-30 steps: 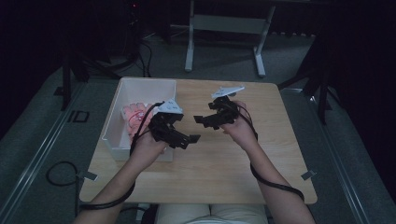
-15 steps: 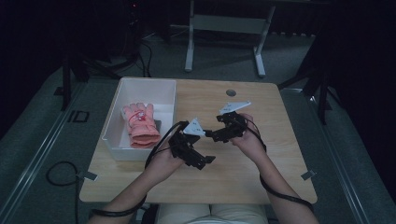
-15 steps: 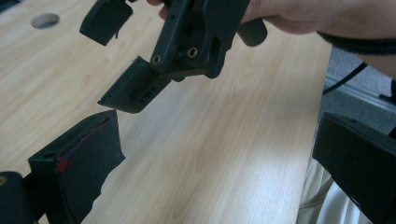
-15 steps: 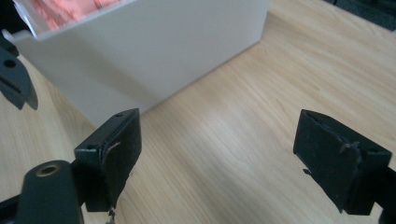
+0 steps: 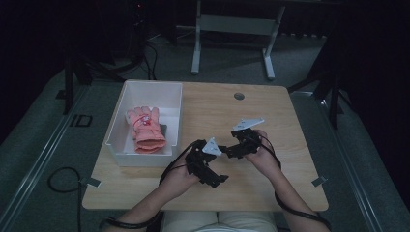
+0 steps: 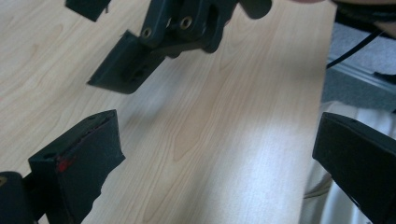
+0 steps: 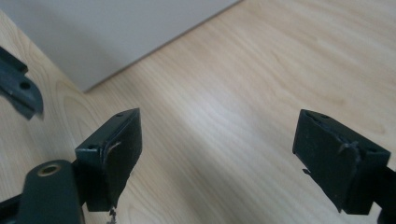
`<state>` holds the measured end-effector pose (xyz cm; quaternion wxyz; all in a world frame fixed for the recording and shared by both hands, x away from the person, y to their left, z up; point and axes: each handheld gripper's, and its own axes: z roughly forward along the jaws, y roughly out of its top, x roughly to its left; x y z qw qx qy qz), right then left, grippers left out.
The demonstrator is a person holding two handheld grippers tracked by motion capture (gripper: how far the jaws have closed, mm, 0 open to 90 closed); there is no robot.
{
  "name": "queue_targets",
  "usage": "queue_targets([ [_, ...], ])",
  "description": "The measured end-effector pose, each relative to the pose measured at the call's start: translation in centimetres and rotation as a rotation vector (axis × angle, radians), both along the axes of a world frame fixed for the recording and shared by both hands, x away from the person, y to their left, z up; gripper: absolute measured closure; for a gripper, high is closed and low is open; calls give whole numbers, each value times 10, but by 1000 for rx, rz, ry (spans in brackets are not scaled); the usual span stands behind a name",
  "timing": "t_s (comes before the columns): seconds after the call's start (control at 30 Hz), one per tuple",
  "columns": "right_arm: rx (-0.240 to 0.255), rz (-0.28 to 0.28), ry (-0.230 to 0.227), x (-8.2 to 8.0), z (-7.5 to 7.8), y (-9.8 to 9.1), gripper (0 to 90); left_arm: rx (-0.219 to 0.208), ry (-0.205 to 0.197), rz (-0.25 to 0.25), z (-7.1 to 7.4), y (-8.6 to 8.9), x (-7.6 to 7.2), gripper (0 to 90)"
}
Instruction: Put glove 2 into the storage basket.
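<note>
A person sits at a wooden table [image 5: 270,111] holding tongs in each hand. Both tongs now hover close together over the near middle of the table, and both are empty.

The left tongs [image 5: 220,178] have their jaws spread wide with only bare wood between them in the left gripper view [image 6: 210,154]. The right tongs [image 5: 226,150] are also spread wide, with bare wood between the jaws in the right gripper view [image 7: 215,158]. They sit just ahead of the left tongs, nearly tip to tip but apart.

A pink glove [image 5: 145,128] lies flat inside a white bin [image 5: 176,104], well to the left of both tongs and farther from the person. Nothing touches it.

A second ago the left tongs reached over the bin, right at the glove, while the right tongs waited over the table. Half a second ago the left tongs had pulled out toward the centre and the glove already lay in the bin as it does now. Since then both hands have drawn nearer the person's body.

This suggests the glove has been dropped into the bin and let go, so the placing step looks finished. The hands appear to be retreating to rest, with nothing else on the table to pick up.
</note>
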<state>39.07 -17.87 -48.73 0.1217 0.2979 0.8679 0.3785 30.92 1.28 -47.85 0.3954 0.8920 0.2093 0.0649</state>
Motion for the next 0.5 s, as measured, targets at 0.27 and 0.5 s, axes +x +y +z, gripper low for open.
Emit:
queue_targets([
  [0.27, -16, -8, 5, -5, -19, -11, 157, 3, 4, -3, -26, -1, 0, 10],
  [0.5, -33, -18, 14, -8, -36, -22, 157, 3, 17, 6, -47, 0, -1, 10],
])
